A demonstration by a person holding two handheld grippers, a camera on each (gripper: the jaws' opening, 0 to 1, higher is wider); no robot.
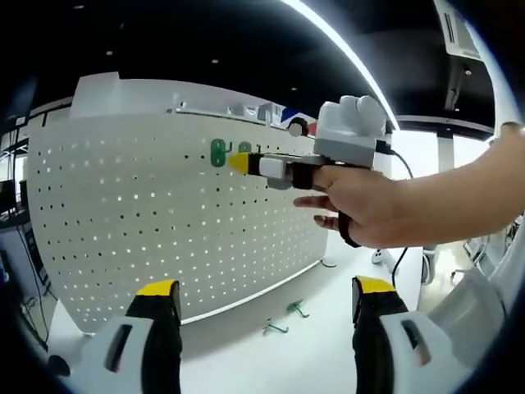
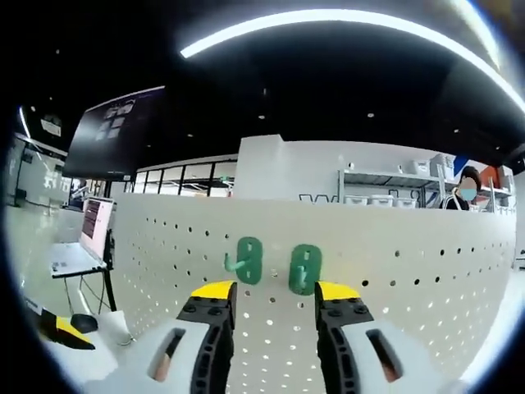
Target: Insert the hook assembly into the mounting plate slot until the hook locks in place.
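Observation:
A white pegboard (image 1: 164,213) stands upright on the table as the mounting plate. In the right gripper view two green hooks, one (image 2: 248,260) and another (image 2: 305,268), hang side by side on the pegboard (image 2: 410,271). My right gripper (image 2: 276,291) is open, its yellow tips just short of the board, and the right-hand hook sits close above its right jaw. In the left gripper view a hand holds the right gripper (image 1: 239,162) at the board beside a green hook (image 1: 217,153). My left gripper (image 1: 267,289) hangs back, open, with nothing between its jaws.
Two loose green hooks (image 1: 297,308) (image 1: 275,327) lie on the white table (image 1: 328,345) in front of the board. A laptop on a stand (image 2: 82,238) is at the left. Shelving with bins (image 2: 385,193) and a person (image 2: 467,189) are behind the board.

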